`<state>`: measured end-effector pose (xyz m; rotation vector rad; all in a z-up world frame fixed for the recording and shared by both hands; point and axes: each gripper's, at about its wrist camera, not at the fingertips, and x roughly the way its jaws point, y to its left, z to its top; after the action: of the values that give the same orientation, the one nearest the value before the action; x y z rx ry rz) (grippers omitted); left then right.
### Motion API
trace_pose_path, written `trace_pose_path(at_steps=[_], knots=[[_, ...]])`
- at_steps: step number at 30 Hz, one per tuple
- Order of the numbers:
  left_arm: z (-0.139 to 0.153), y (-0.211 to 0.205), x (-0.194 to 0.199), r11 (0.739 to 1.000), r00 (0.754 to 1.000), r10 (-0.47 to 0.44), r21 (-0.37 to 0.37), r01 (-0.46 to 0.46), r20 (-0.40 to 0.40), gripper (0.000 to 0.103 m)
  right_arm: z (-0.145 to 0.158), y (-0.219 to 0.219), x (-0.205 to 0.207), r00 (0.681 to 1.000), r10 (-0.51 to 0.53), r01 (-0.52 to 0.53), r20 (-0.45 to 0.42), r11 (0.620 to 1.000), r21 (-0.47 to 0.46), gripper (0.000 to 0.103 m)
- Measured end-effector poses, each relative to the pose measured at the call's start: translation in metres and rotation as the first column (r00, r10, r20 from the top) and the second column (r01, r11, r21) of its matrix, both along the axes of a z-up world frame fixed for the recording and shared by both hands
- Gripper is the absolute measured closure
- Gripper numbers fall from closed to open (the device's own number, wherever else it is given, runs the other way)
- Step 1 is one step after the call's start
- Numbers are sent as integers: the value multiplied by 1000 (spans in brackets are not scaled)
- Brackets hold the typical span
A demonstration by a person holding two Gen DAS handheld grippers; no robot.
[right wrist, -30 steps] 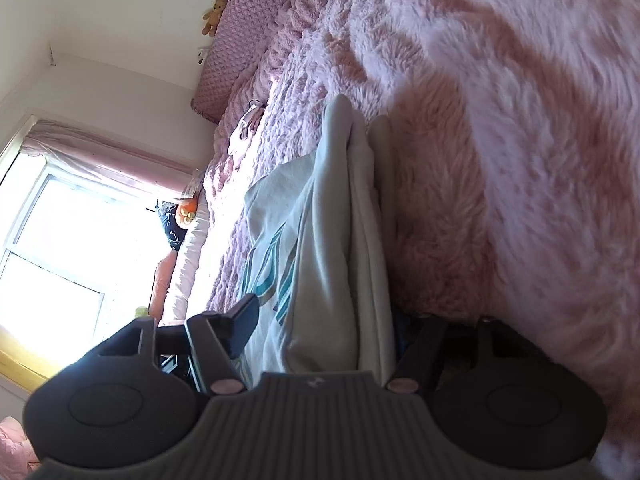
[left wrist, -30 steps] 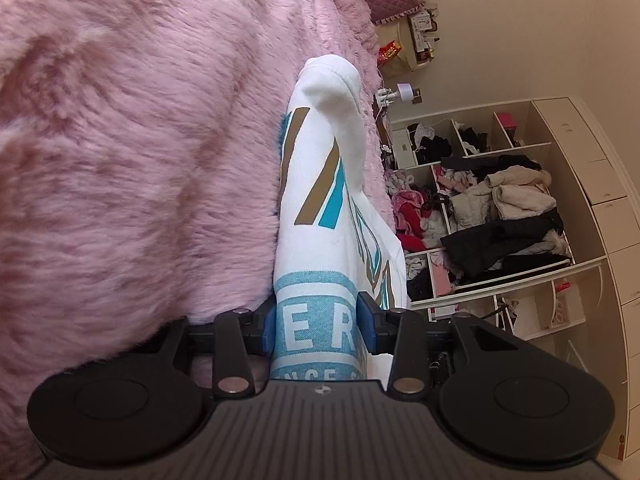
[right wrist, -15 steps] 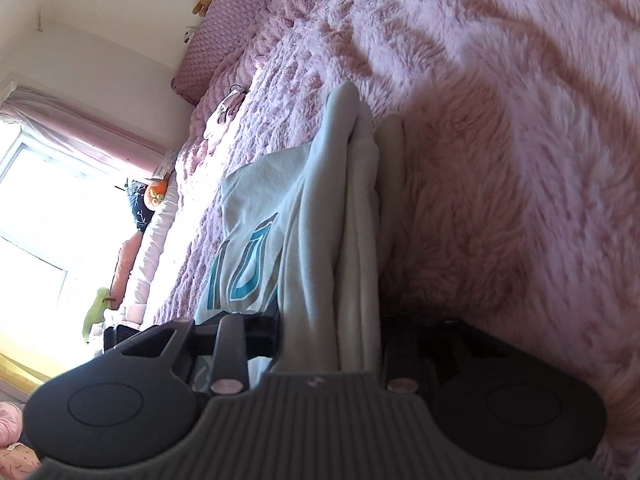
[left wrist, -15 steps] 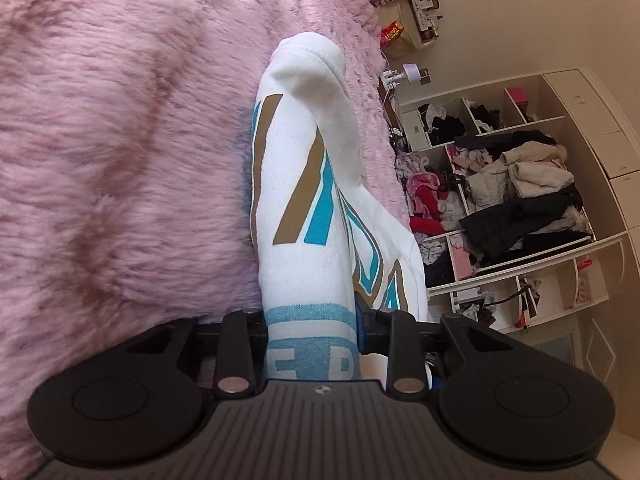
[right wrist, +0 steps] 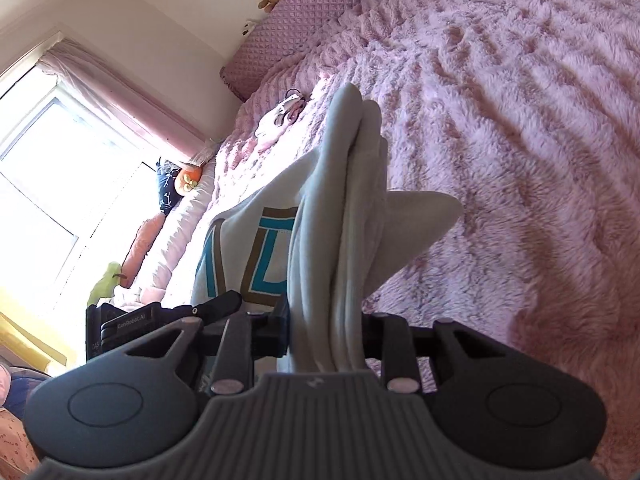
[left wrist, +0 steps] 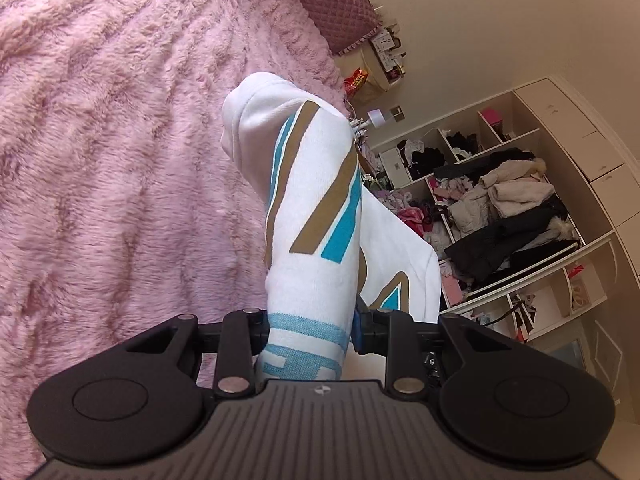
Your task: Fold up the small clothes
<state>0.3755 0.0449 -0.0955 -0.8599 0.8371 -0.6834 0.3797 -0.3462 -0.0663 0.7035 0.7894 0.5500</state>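
A small white sweater (left wrist: 312,216) with teal and brown lettering hangs bunched between both grippers, lifted above the pink fluffy bedspread (left wrist: 120,140). My left gripper (left wrist: 310,332) is shut on one folded edge of it, by a light-blue printed band. My right gripper (right wrist: 326,336) is shut on several stacked layers of the same sweater (right wrist: 344,220). In the right wrist view a corner of cloth (right wrist: 424,216) sticks out to the right. The other gripper's black body (right wrist: 168,316) shows at lower left there.
The bedspread (right wrist: 520,100) fills the area under both grippers. A quilted pink headboard cushion (right wrist: 304,20) lies at the far end. Open shelves stuffed with clothes (left wrist: 500,208) stand beside the bed. A bright window (right wrist: 48,168) with pink curtain is on the other side.
Both grippers have risen from the bedspread with the sweater, which now hangs free. The right gripper's jaws closed on the stacked layers. More of the room shows in both views.
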Motion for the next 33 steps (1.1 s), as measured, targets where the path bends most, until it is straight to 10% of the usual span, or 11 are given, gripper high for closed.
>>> trace_pose_path(at_steps=[13,25,33], knots=[[57,93,-99,993,997,74,87,-77,38,71,56,123,-62,982,179,-180,64,984,13,83],[-97,121,-84,992,987,116,71,-108,-115,71,-74,163,-42,972,143,-165,-188,980,-108,83],[-133,174,-76,987,985,84,-121,-103,-154,68,-112,149,-26,971,135,-160,-196,980,-116,61]])
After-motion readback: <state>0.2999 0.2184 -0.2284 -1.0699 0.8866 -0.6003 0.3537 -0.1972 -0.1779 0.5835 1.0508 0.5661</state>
